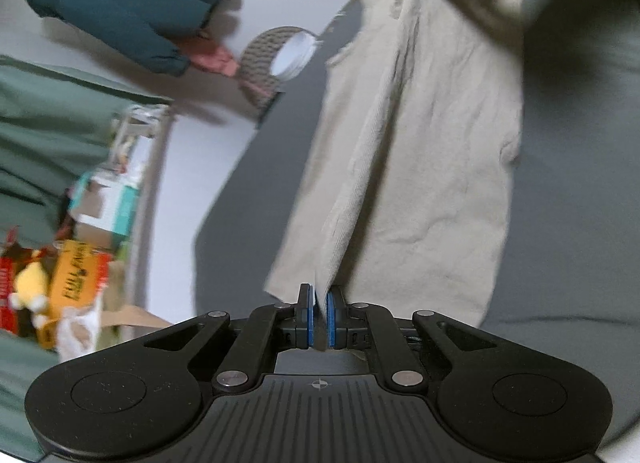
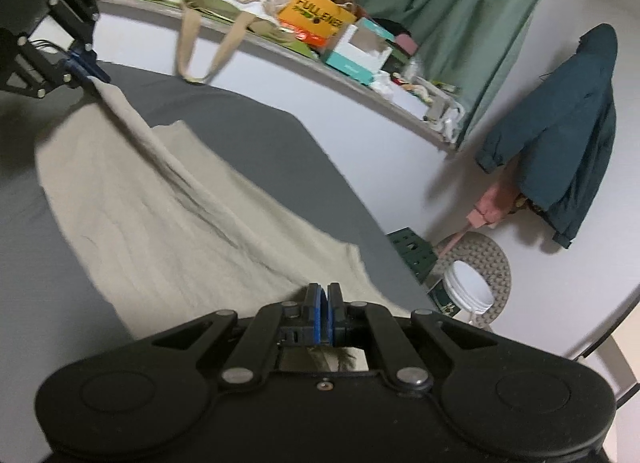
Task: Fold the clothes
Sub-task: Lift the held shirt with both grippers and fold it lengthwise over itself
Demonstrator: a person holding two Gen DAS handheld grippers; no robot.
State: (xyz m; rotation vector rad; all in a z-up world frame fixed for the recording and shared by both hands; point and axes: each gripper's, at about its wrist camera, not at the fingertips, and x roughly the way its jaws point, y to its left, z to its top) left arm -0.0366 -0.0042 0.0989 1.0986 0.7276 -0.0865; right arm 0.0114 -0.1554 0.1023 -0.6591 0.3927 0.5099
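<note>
**Beige garment stretched between two grippers over grey bed**

A grey bed surface [image 2: 248, 135] fills the middle of a white-walled room, its far edge running below a cluttered ledge [image 2: 280, 51] backed by green curtains [image 2: 460, 23]. A dark teal jacket [image 2: 568, 135] hangs on the wall above a round knitted basket [image 2: 476, 275], off the bed's corner. Bare grey sheet lies open on both sides of the beige ribbed garment [image 1: 432, 167], which rests mostly flat with one edge lifted into a taut ridge. The left gripper [image 1: 320, 315] has its blue-padded tongs clamped on one end of that raised edge; the right gripper [image 2: 323, 313] has its tongs pressed together on the opposite end, low over the cloth near the bed's edge. The grippers face each other along the fold.
</note>
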